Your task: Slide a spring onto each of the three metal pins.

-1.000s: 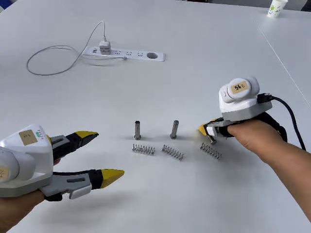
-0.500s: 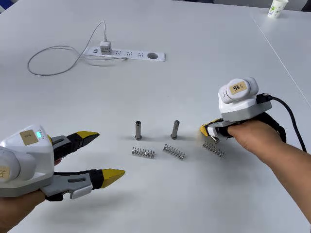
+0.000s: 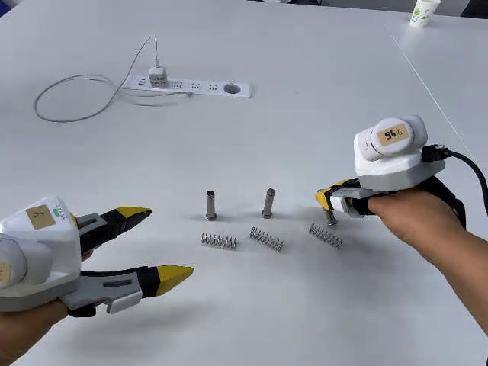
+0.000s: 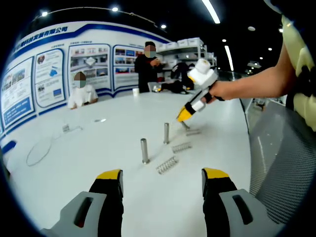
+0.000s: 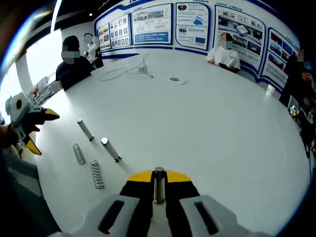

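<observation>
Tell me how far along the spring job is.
Done: nothing; the three springs lie loose on the table. In hand: the right hand-held gripper is shut on one pin; the left hand-held gripper is open. Left: springs onto all three pins; two pins stand bare.

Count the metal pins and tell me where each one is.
3. Two stand upright on the table: the left pin and the middle pin. The third pin is clamped in the right claw. None looks hidden.
</observation>
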